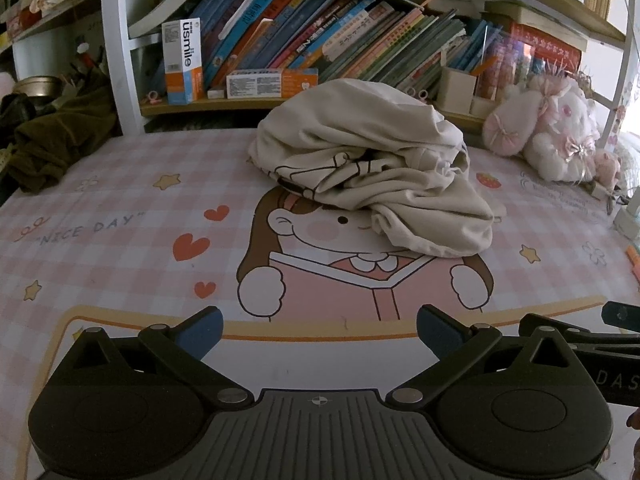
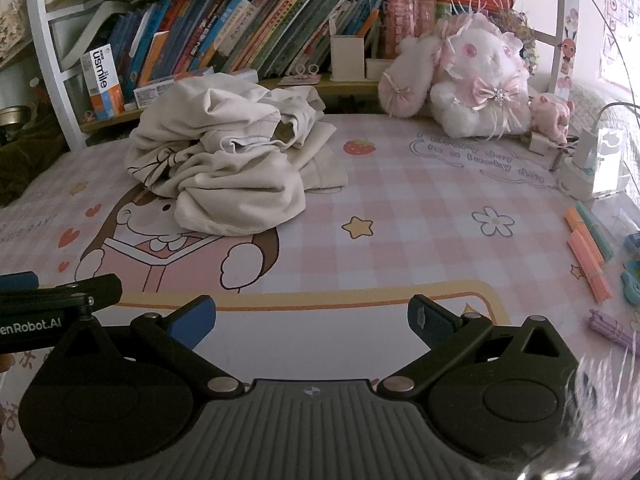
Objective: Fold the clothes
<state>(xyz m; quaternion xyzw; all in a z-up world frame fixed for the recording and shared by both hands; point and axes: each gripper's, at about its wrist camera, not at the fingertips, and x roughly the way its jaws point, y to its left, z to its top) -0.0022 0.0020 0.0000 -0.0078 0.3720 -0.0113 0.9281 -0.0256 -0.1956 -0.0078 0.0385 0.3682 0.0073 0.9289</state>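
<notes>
From the left wrist view, the left gripper [image 1: 319,330] sits low over the near edge of the pink checked cartoon-print desk mat [image 1: 120,208], its blue-padded jaws spread wide with nothing between them. The crumpled cream cotton garment [image 1: 360,168] lies in a heap toward the back of the mat, well apart from the fingers, bunched with dark printed lines showing in its folds. That it sits mid-mat probably leaves flat room in front for spreading it.

From the right wrist view, the right gripper [image 2: 311,316] is likewise agape and empty, level with its partner. The garment [image 2: 224,160] lies ahead and to the left, in front of the white bookshelf of slanting books [image 2: 240,40]. A fluffy white-and-pink plush rabbit [image 2: 472,80] leans at the back right, clear of the working space.
</notes>
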